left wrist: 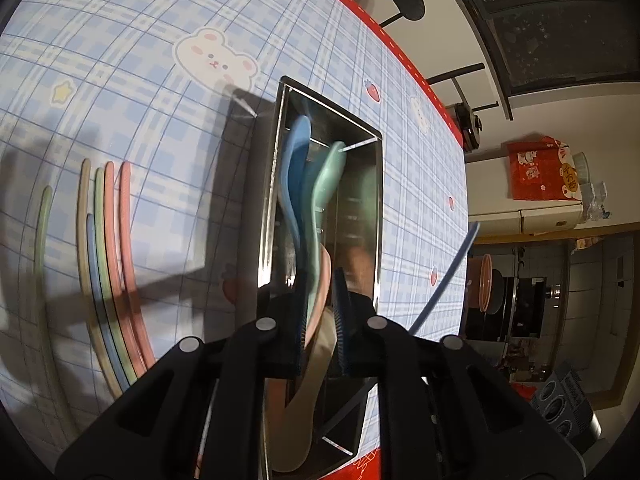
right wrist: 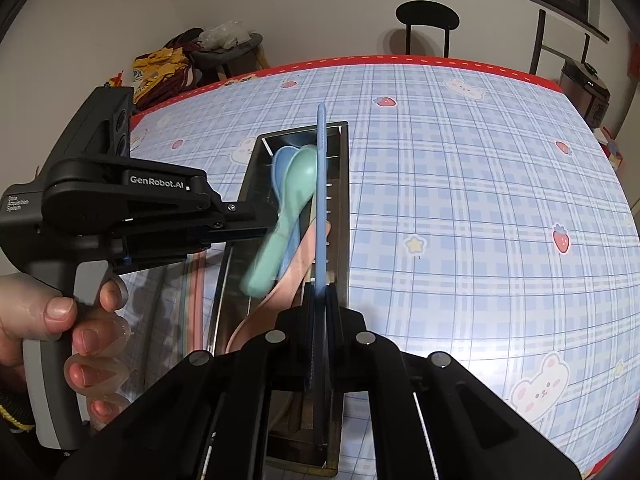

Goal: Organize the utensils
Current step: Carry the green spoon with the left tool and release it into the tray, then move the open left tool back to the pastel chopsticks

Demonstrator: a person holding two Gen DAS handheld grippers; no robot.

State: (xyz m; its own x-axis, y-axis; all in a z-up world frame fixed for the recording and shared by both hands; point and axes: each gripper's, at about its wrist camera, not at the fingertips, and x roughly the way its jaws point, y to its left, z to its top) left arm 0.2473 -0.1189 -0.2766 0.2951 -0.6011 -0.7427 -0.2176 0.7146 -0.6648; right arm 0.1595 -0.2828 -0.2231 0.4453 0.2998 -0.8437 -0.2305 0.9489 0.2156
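steel organizer [right wrist: 340, 200] holds spoons; left gripper [left wrist: 320, 312] pinches the green spoon [right wrist: 294, 188], right gripper [right wrist: 320, 320] clamps a blue chopstick [right wrist: 321, 184].

A home, dining corner beside a kitchen. The table [right wrist: 460, 208] wears a child-pattern plaid cloth with bears and strawberries; black chairs [right wrist: 427, 20] stand at its far edge against a plain wall, and a stool [right wrist: 232, 54] is piled with bags. Beyond the table: a small fridge [left wrist: 532, 216] topped with a red box [left wrist: 540, 168], tiled kitchen wall with pots on a stove [left wrist: 504, 284], and a rice cooker [right wrist: 584, 88] on the floor side.
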